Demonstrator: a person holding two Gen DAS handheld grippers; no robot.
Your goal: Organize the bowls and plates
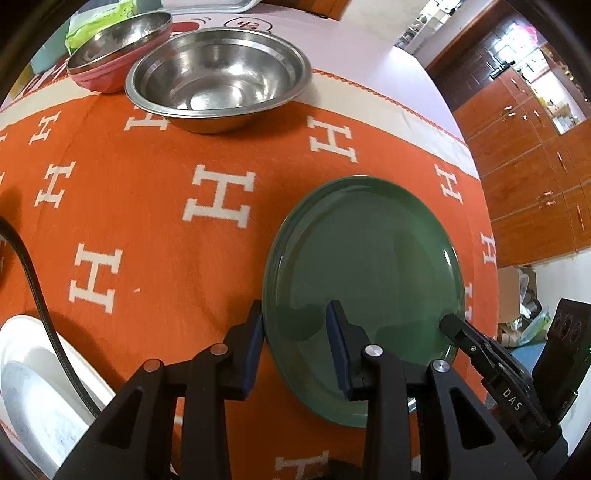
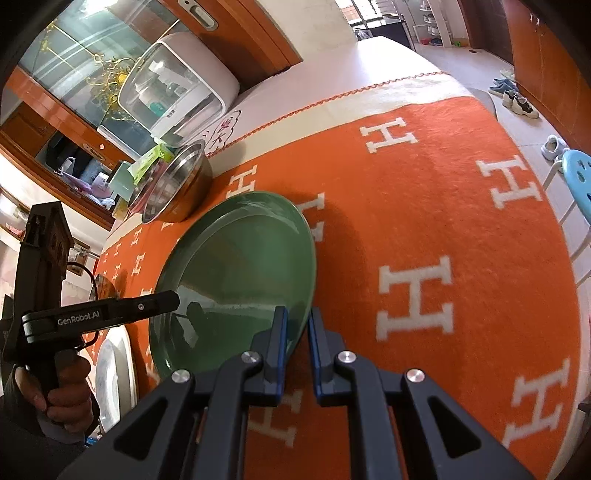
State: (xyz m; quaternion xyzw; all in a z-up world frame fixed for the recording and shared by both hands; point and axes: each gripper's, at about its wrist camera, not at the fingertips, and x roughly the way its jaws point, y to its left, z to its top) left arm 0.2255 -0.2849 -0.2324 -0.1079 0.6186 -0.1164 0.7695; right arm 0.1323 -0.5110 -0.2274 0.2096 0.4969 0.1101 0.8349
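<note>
A green plate lies on the orange cloth; it also shows in the right wrist view. My right gripper is shut on the green plate's near rim, one finger above and one below; it shows in the left wrist view at the plate's right edge. My left gripper is open, its fingers straddling the plate's left rim without pinching; it also appears in the right wrist view. A large steel bowl and a steel bowl nested in a pink bowl stand at the far side.
A white plate lies at the near left, with a black cable across it. A green packet and a white appliance stand behind the bowls. A blue stool stands beside the table.
</note>
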